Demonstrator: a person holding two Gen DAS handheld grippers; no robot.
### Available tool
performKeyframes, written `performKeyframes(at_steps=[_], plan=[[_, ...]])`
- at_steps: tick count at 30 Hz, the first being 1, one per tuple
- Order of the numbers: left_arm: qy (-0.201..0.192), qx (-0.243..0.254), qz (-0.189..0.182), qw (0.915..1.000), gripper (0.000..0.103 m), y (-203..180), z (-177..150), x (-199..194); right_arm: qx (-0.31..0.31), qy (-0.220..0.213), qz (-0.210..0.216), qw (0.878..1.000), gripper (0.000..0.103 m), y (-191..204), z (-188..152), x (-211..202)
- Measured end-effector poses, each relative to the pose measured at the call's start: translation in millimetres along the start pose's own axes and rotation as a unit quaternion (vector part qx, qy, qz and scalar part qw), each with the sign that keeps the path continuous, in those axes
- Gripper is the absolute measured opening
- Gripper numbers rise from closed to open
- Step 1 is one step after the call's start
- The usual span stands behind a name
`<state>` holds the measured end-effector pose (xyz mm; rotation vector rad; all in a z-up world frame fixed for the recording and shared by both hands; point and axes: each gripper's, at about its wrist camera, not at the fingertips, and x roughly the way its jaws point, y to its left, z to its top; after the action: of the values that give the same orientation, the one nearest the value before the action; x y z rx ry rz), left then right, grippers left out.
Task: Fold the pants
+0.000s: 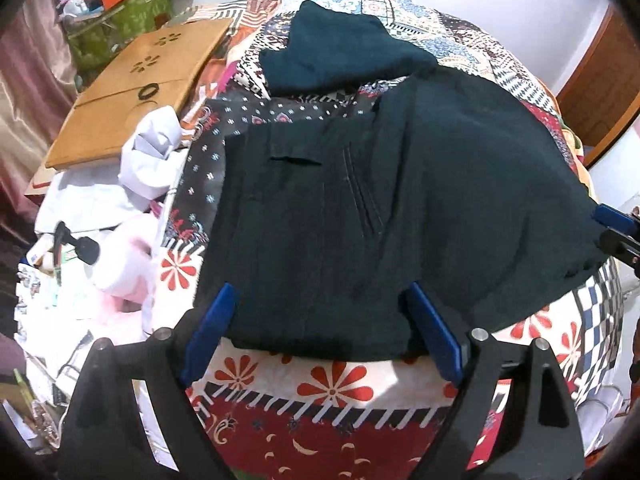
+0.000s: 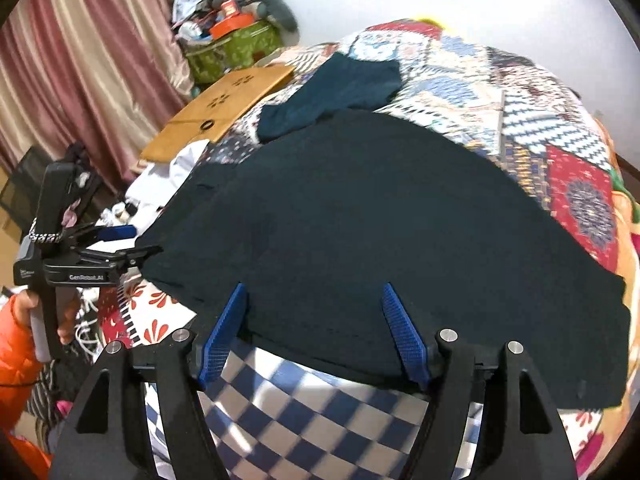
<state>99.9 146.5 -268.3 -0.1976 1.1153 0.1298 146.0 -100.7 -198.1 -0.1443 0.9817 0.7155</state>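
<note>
**Dark pants spread on patchwork bedspread**

The dark pants (image 1: 360, 208) lie flat across the patchwork bedspread (image 1: 328, 392), back pocket slit up, one part folded over. Left gripper (image 1: 320, 300) and right gripper (image 2: 314, 300) hover at the near edge, fingers spread.

The pants (image 1: 360, 208) (image 2: 380, 232) were dark, near black with a teal cast, and lay flat on a patterned quilt (image 1: 332, 392) (image 2: 520, 92), spread wide and already doubled over on themselves. A slit pocket and a few thin creases showed on the upper layer. The near edge lay folded, and one far corner ran off toward the quilt's side.
</note>
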Motion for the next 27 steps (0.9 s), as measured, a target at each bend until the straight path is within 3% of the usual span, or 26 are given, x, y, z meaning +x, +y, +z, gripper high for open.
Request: performKeyframes(at_steps=[5,9,14,15,18,27], plan=[[-0.021,0.000,-0.017,0.9996,0.090,-18.0,35.2,-12.7,0.032,-0.037,-0.049,0.998,0.067,-34.8,-3.2,-30.4],[-0.030,0.025,-0.018,0.9991,0.093,-48.1,65.2,-8.6,0.076,-0.074,-0.115,0.988,0.067,-78.4,-16.7,-62.6],[0.018,0.085,-0.005,0.9962,0.094,-105.2,85.1,32.9,0.154,-0.086,-0.160,0.971,0.067,-133.0,-49.6,-93.8],[0.015,0.104,0.013,0.9943,0.094,-120.8,86.6,38.7,0.174,-0.089,-0.166,0.966,0.067,-143.5,-58.3,-99.9],[-0.015,0.157,0.048,0.9864,0.094,-154.5,94.8,34.6,0.226,-0.084,-0.171,0.955,0.067,-174.1,-89.3,-112.6],[0.028,0.249,0.003,0.9680,0.095,-250.9,108.6,62.1,0.335,-0.079,-0.140,0.928,0.067,-215.6,-148.6,-110.1]])
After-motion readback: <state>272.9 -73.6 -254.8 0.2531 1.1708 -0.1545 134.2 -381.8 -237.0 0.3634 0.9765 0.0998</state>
